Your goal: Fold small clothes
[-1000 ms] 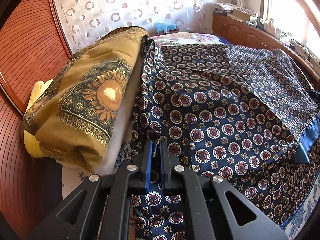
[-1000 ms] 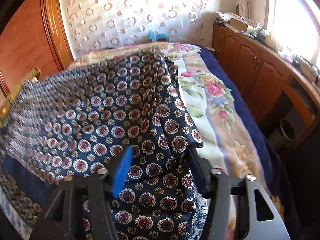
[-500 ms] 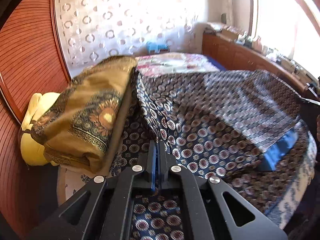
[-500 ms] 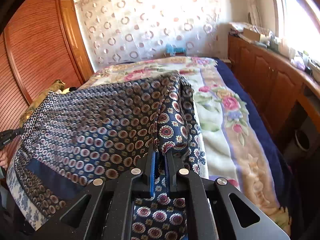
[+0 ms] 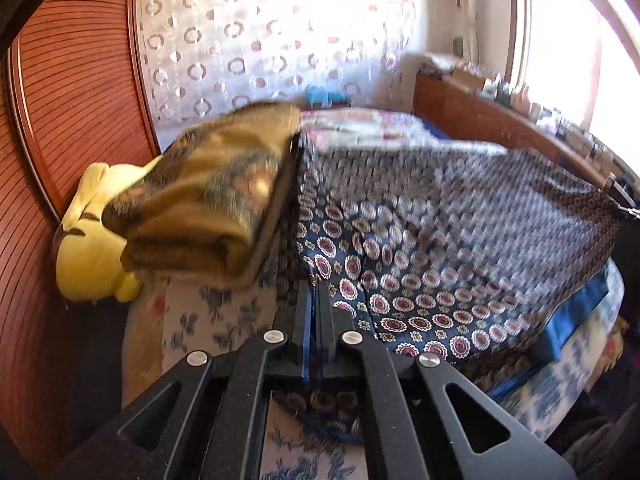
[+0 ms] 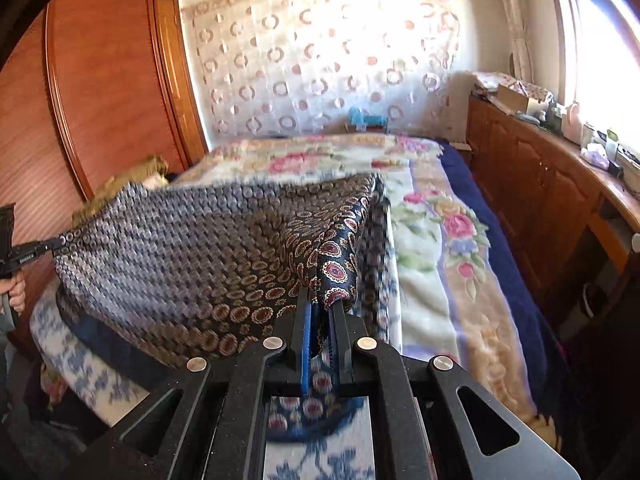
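Both claws have drawn back and up since the earlier frames, lifting the patterned navy cloth [image 5: 420, 240] off the bed [image 6: 436, 240]; the right claw [image 6: 322, 304], agape a second ago, has just been closing and is now clenched on a bunched corner. Left claw [image 5: 314, 304]: clenched on the opposite corner. Cloth: stretched between the two claws as a slack sheet, far edge trailing on the bed, blue lining visible at one side. Adjacent: folded ochre blanket [image 5: 208, 208] on a yellow plush toy [image 5: 90, 232], just beside the cloth. Handling note, as a judgement: keep both corners level and evenly tensioned, carry them forward together over the far edge, and lower before releasing so the fold lands square, clear of the blanket.
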